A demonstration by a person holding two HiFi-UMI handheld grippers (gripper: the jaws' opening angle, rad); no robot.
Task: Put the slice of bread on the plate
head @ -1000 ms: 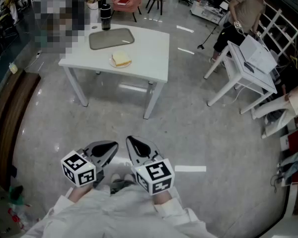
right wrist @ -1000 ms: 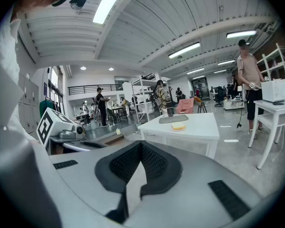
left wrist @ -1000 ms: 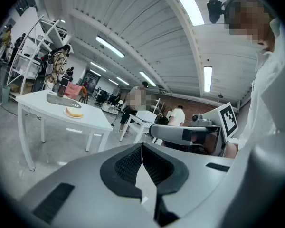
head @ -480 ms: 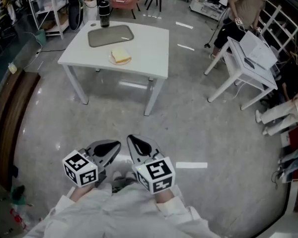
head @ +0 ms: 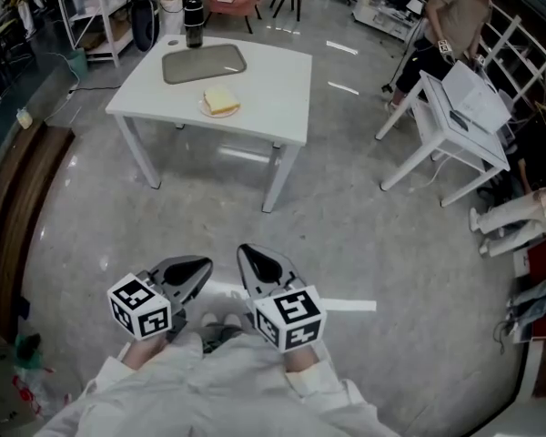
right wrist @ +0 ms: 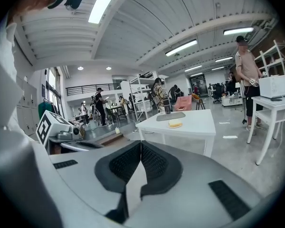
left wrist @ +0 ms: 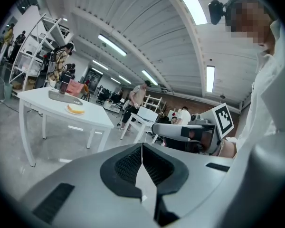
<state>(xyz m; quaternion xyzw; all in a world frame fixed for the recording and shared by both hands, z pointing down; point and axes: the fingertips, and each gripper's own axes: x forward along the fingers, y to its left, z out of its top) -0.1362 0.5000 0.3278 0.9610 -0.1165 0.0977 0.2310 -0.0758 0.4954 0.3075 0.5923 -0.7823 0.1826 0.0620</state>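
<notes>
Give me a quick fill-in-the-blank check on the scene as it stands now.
The slice of bread lies on a ___ on the white table.
The left gripper and the right gripper both have their jaws ___.
Beside the grey tray stands a black ___.
Missing: plate; shut; bottle.

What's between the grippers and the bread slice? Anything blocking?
Nothing visible. Bare floor separates the left gripper and right gripper, both shut, from the table. The bread slice lies on the plate there; the grey tray sits beyond it.
</notes>
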